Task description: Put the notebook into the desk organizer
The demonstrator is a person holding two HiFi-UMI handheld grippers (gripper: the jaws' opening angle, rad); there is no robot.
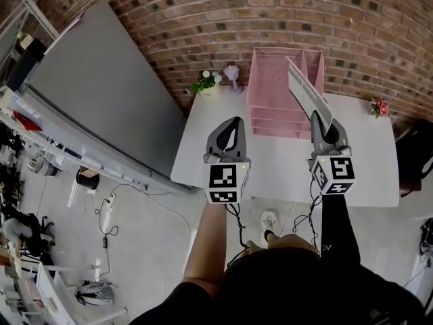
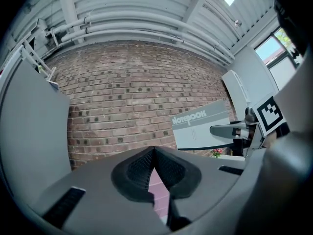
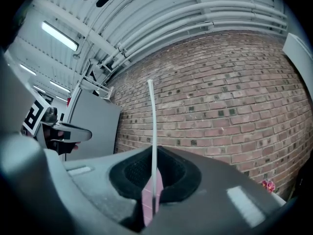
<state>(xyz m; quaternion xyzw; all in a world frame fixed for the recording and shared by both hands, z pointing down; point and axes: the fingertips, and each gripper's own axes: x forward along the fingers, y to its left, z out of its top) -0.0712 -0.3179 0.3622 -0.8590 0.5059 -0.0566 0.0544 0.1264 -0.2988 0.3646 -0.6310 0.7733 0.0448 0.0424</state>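
Note:
A grey notebook (image 1: 308, 93) is held on edge by my right gripper (image 1: 325, 133), tilted up over the pink desk organizer (image 1: 270, 93) at the back of the white table (image 1: 365, 175). In the right gripper view the notebook (image 3: 152, 131) shows edge-on as a thin white line, pinched between the pads of the right gripper (image 3: 154, 153). The left gripper view shows its printed cover (image 2: 203, 124) at the right. My left gripper (image 1: 230, 133) hovers over the table's left part, in front of the organizer, shut with nothing in it (image 2: 154, 151).
A small potted plant (image 1: 206, 82) and a small fan (image 1: 232, 73) stand at the table's back left corner. Pink flowers (image 1: 380, 107) sit at the back right. A brick wall (image 1: 284, 12) rises behind the table, and a grey panel (image 1: 101, 100) leans at the left.

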